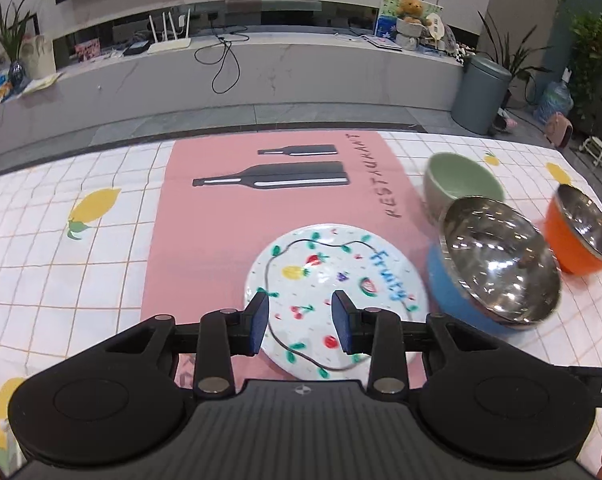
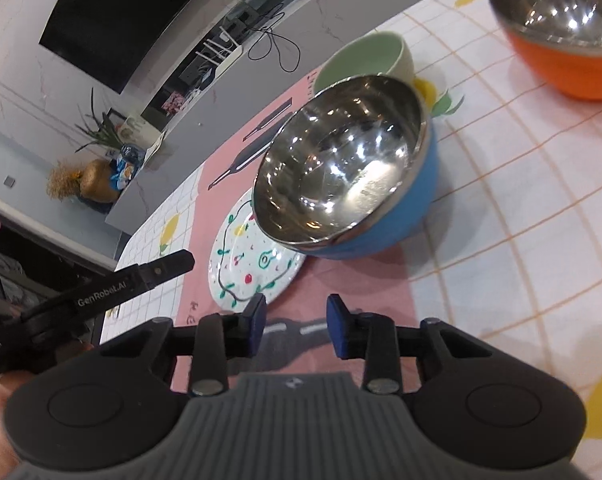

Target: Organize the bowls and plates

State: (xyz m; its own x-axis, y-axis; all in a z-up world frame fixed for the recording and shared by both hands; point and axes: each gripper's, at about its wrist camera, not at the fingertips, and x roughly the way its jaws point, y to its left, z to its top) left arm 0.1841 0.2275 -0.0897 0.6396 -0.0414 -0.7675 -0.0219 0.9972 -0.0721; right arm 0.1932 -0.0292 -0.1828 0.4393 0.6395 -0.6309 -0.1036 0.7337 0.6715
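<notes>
The left tongs were positioned above the near half of the fruit-patterned plate, spread, with nothing pinched between the pads. The right tongs were likewise spread and empty, aimed over the pink placemat just short of the blue bowl. The plate was lying flat on the placemat on the desk. The blue bowl, steel-lined, was tilted, its rim overhanging the plate's edge. The green bowl was placed just behind it, and the orange bowl stood apart to the right. The step in hand was judged to be the approach, with nothing yet grasped. The next move was judged to call for one rim to be straddled and pinched, the blue bowl being lifted clear first so that the plate could be freed.
</notes>
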